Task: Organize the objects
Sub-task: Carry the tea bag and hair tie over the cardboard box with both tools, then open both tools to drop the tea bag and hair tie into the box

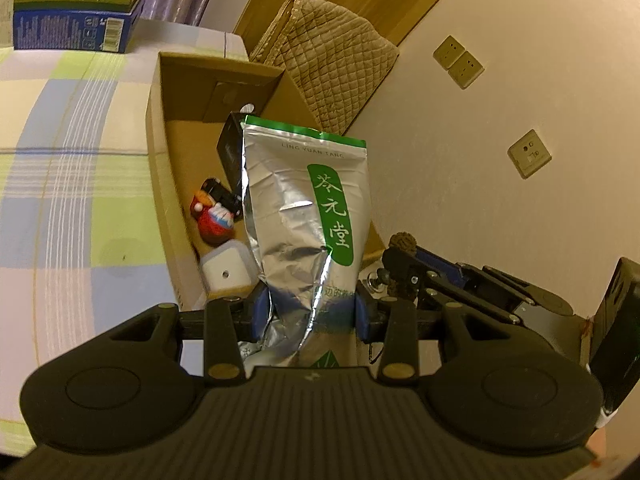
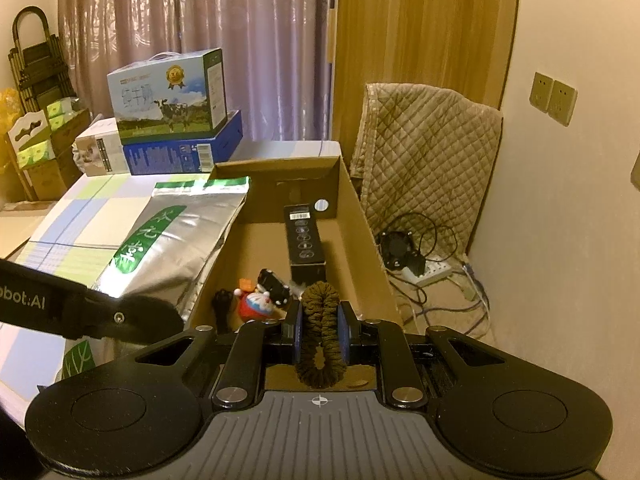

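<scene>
One foil pouch [image 1: 304,216], one scrunchie [image 2: 320,336], one box [image 2: 360,220]

Sitting on the table [image 2: 100,208], at its right edge: the cardboard box [image 2: 360,216]. Lying inside the box: a long carton [image 2: 304,236] toward the far end, a toy figure [image 2: 256,304] and a small cube [image 1: 226,270] nearer. Hanging over the box's left wall: a foil pouch [image 1: 308,216]. Hovering above the box's near end: a hair scrunchie [image 2: 320,336]. Standing behind the box, to its left: stacked cartons [image 2: 172,120]. Leaning right of the box: a quilted cushion [image 2: 424,152].
</scene>
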`<state>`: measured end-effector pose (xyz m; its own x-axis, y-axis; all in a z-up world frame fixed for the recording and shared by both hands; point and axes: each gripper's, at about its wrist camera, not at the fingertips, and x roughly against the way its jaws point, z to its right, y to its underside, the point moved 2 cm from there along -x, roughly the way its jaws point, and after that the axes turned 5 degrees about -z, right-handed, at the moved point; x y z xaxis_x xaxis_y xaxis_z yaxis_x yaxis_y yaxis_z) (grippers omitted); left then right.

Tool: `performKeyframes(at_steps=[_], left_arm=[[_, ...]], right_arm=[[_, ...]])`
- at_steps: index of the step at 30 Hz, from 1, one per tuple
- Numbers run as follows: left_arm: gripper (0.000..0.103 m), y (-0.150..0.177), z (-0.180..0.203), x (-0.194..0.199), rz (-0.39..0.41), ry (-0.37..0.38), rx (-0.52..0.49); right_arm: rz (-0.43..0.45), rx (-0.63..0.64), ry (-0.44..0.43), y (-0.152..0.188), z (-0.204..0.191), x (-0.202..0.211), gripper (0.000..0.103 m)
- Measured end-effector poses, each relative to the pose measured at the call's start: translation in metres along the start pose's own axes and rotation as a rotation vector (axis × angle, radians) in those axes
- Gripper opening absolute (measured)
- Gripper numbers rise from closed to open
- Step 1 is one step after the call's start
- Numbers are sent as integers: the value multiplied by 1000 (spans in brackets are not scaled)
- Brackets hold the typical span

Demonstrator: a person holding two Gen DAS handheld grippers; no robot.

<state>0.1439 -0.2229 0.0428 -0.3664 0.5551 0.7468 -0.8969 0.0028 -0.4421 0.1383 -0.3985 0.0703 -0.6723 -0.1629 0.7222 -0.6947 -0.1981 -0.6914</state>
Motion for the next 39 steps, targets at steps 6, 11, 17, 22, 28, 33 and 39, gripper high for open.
performKeyframes(at_steps=[6, 11, 17, 22, 28, 33, 39], left_arm=[[36, -16, 1, -8, 5, -2, 8], [36, -32, -4, -14, 12, -7, 13], [36, -61, -16, -26, 20, -30, 40], [36, -80, -30, -41, 16, -42, 80], [36, -95, -38, -56, 16, -58, 96], [36, -99, -39, -63, 23, -62, 96], [36, -97, -39, -70, 15, -74, 99]], right_arm=[[-8, 6, -2, -8, 7, -10, 15], [-8, 10, -19, -19, 9, -19, 15], [-4, 12, -46, -37, 17, -38, 15], [-19, 8, -60, -50, 23, -61, 15], [-33, 10, -63, -57, 25, -76, 15], [-39, 9, -65, -58, 26, -82, 15], [-41, 6, -55, -56, 27, -84, 15]])
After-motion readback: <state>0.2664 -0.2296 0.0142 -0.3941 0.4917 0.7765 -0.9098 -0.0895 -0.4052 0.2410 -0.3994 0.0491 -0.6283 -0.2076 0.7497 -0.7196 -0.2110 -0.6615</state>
